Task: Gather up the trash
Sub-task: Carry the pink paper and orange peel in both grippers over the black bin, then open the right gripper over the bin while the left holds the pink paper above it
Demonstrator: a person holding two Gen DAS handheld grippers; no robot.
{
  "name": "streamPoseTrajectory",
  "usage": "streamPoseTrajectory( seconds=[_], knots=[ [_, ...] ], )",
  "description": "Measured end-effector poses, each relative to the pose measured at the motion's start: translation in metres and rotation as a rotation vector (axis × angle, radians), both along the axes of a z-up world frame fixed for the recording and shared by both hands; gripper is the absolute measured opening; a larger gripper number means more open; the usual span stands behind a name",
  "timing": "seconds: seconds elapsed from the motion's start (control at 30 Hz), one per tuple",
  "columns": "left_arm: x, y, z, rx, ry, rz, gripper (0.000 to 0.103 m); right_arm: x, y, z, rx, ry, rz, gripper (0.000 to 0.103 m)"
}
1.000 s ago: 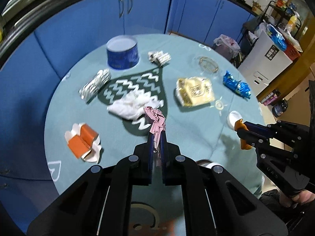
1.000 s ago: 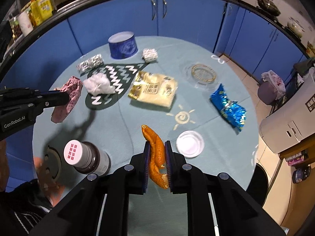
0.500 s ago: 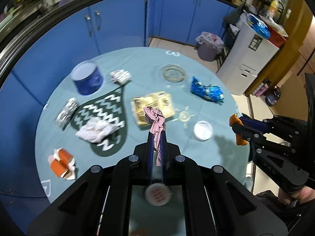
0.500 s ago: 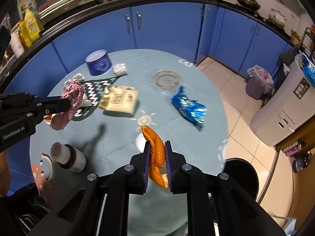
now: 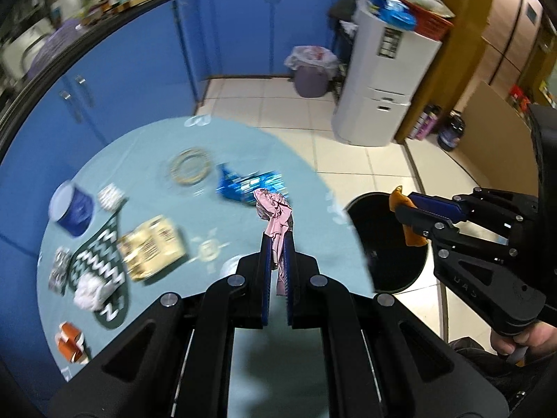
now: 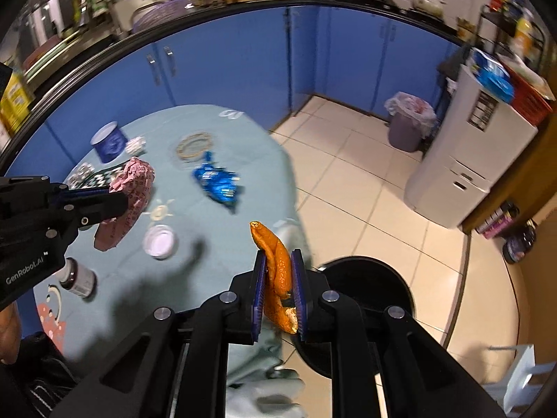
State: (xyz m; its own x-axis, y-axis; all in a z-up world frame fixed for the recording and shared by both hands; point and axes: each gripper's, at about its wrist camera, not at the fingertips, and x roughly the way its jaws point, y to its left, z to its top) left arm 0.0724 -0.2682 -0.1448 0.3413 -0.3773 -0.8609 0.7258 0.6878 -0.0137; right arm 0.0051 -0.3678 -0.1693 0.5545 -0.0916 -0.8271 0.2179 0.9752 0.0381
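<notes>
My left gripper (image 5: 277,244) is shut on a crumpled pink wrapper (image 5: 275,209), held above the right side of the round table (image 5: 174,132). My right gripper (image 6: 278,264) is shut on an orange peel (image 6: 276,261). The peel (image 5: 405,209) hangs over a black round bin (image 5: 390,244) on the floor just past the table's edge. That bin (image 6: 369,282) lies right behind my right fingers. The left gripper (image 6: 120,205) with the pink wrapper (image 6: 134,184) is still over the table.
On the table lie a blue foil bag (image 5: 247,184), a yellow packet (image 5: 151,247), a white lid (image 6: 159,240), a blue tub (image 5: 71,209), a brown bottle (image 6: 78,278), white tissue (image 5: 91,292) and foil scraps. A grey lined bin (image 6: 407,125) and white appliance (image 6: 463,160) stand on the tiled floor.
Both grippers have swung right from above the table's middle toward its right edge, still holding their trash. The black floor bin has come into view under the orange peel.
</notes>
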Motion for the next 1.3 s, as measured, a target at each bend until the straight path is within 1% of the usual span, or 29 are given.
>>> streamPoseTrajectory(
  seconds=[0.2, 0.43, 0.9, 0.97, 1.07, 1.13, 1.17, 1.27, 1.3],
  knots=[
    [-0.013, -0.044, 0.003, -0.001, 0.006, -0.071, 0.007, -0.019, -0.036, 0.001, 0.004, -0.009, -0.058, 0.015],
    [-0.024, -0.076, 0.004, 0.01, 0.006, -0.114, 0.007, -0.031, -0.065, -0.005, 0.019, -0.011, -0.111, 0.015],
    [-0.039, -0.116, 0.003, 0.021, 0.017, -0.164, 0.007, -0.045, -0.104, -0.013, 0.072, -0.005, -0.171, 0.015],
    [-0.041, -0.12, 0.004, 0.018, 0.014, -0.167, 0.007, -0.047, -0.11, -0.015, 0.088, 0.005, -0.18, 0.015],
    [-0.044, -0.127, 0.004, 0.017, 0.017, -0.167, 0.007, -0.05, -0.12, -0.023, 0.142, 0.04, -0.192, 0.015],
    [-0.046, -0.13, 0.005, 0.019, 0.017, -0.167, 0.007, -0.052, -0.123, -0.026, 0.146, 0.049, -0.199, 0.015],
    [-0.046, -0.132, 0.005, 0.019, 0.016, -0.167, 0.007, -0.054, -0.125, -0.027, 0.141, 0.05, -0.204, 0.019],
    [-0.049, -0.137, 0.004, 0.026, 0.016, -0.167, 0.007, -0.058, -0.129, -0.03, 0.163, 0.046, -0.206, 0.019],
    [-0.05, -0.138, 0.003, 0.03, 0.015, -0.167, 0.007, -0.059, -0.131, -0.031, 0.167, 0.047, -0.212, 0.028]
  ],
)
